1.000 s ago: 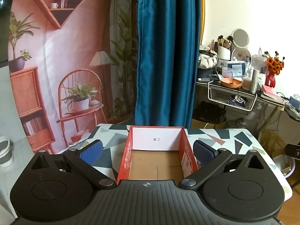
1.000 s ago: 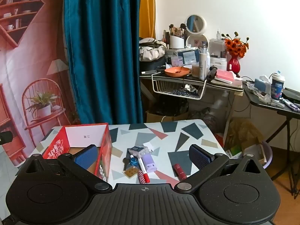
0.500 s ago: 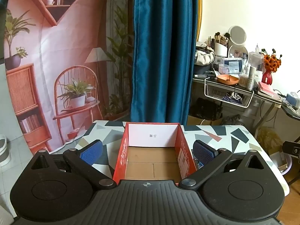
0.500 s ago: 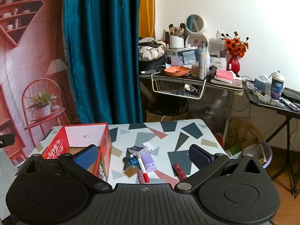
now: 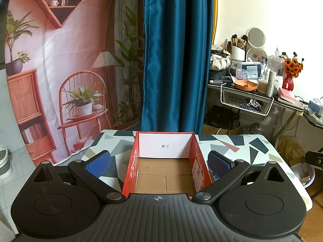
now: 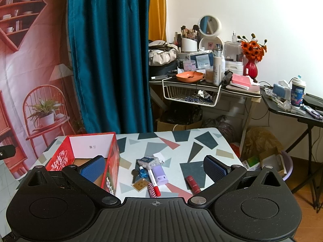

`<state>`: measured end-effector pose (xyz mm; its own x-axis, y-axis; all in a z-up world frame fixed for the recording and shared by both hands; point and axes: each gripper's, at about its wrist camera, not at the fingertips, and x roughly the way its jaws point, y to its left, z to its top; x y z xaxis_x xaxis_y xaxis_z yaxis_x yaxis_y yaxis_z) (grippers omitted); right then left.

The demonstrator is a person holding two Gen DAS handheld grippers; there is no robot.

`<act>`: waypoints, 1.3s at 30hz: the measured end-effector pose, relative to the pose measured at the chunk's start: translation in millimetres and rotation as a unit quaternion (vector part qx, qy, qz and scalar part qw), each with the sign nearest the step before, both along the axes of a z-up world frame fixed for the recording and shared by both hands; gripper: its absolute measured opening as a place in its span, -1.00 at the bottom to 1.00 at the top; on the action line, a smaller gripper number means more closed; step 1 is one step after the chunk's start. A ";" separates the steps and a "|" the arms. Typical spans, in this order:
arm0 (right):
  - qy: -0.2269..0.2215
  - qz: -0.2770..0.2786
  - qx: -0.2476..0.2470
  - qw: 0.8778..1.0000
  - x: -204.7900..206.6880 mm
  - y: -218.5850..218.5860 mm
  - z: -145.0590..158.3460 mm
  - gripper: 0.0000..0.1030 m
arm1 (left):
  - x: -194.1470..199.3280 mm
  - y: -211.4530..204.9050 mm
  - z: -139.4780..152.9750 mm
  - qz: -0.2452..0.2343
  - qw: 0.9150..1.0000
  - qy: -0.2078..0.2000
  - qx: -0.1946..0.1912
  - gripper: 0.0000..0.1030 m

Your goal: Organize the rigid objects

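I hold my left gripper [image 5: 159, 161] spread wide, nothing in it, its pads either side of the red box [image 5: 132, 168] straight ahead on the table [image 5: 238, 145]. My right gripper [image 6: 154, 166] also gapes wide; between its pads lie a pen [image 6: 153, 182], a purple case [image 6: 159, 175] and a red tube [image 6: 193, 184], the box to its left.

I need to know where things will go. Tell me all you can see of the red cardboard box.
The open-topped red cardboard box has red outer walls with white print, a white inner end panel and a bare brown floor. It looks empty, stands upright on the patterned table, left of the small clutter; nothing touches it.
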<state>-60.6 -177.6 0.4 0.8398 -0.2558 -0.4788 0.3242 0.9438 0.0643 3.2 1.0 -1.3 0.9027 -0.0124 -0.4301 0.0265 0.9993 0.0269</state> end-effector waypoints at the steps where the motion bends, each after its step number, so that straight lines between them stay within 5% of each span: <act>1: 0.000 0.000 0.000 1.000 0.0 0.0 0.0 0.99 | -0.1 -0.1 -0.1 0.000 1.000 0.000 0.000 1.00; 39: -0.001 0.002 -0.002 1.000 0.7 0.8 4.7 0.99 | 0.4 2.0 0.7 0.002 1.000 -0.001 -0.001 1.00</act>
<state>-59.9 -176.7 5.0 0.8415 -0.2544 -0.4766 0.3202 0.9454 0.0606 3.5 2.9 -0.7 0.9039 -0.0098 -0.4277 0.0223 0.9995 0.0243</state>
